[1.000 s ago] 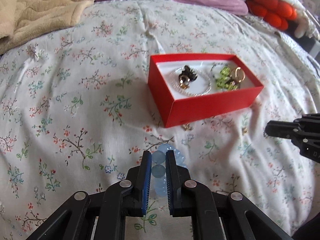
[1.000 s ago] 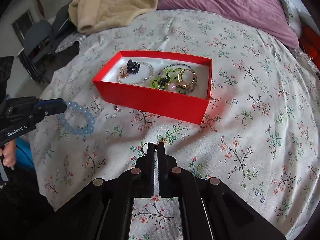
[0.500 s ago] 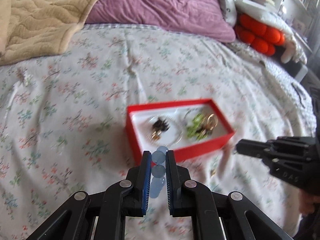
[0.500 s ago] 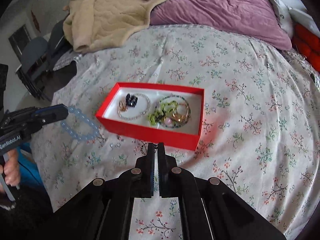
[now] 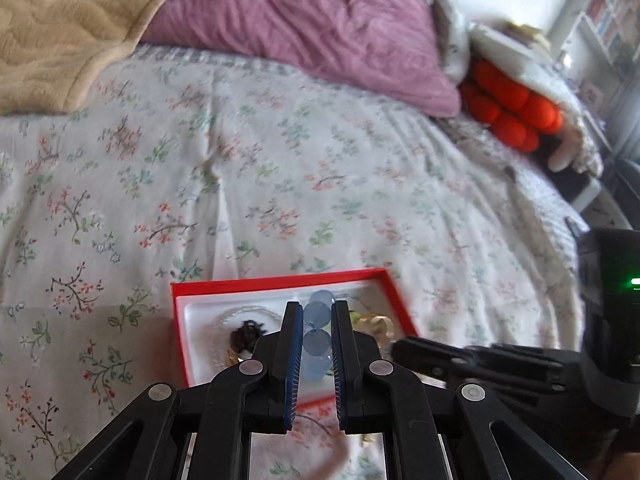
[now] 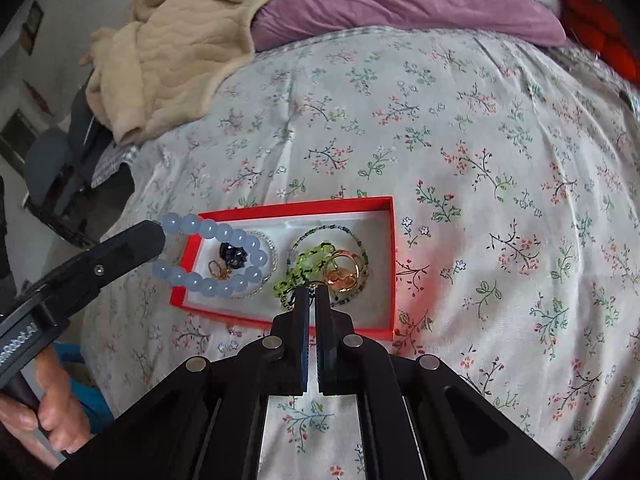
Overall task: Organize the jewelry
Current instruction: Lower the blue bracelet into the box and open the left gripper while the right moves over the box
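Floral bedspread (image 6: 460,152); pale-blue beaded bracelet (image 6: 224,256)

Both hand-held grippers (image 5: 314,350) (image 6: 312,300) — clamped

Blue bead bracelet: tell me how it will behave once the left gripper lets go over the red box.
The blue bead bracelet hangs as a loose loop from the left gripper, so it is probably floppy and will likely collapse. Its beads are round and glossy, so it may slide in the red box.
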Motion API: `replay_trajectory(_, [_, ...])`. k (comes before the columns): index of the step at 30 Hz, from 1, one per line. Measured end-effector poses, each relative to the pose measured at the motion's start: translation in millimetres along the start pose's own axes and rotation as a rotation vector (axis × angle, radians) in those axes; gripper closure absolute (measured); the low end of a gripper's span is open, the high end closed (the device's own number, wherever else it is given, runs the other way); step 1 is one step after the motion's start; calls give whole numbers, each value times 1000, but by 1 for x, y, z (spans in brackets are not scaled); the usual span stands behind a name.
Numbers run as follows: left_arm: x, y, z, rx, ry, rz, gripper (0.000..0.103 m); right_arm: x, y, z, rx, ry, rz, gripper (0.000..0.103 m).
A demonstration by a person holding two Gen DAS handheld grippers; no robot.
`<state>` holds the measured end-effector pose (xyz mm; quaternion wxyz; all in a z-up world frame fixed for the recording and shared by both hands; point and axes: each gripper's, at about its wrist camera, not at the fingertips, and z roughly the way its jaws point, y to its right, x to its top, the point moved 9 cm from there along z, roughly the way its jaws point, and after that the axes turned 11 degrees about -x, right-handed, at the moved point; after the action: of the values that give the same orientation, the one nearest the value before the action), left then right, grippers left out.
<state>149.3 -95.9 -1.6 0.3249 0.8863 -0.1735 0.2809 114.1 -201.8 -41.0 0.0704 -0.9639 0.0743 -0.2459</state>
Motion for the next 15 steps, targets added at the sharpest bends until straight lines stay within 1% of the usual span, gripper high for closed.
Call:
replay_trajectory(5, [-3,-25,13,89,-23,-14,94,-1,3,15,13,-48,32,100])
replay_trajectory(11, [-6,-40,16,141,-39,-10,94,-3,1,20,7,-62,20,100])
replay_trajectory(13, [-7,-41,15,165,-45,1,90,-2,1,20,13,-63,25,99])
replay_trajectory(14, [-7,-41,14,171,-46,7,85,-2,1,20,16,-68,24,99])
replay_trajectory(15, [-7,-40,12,175,-44,16,77,-2,2,19,20,-68,27,98])
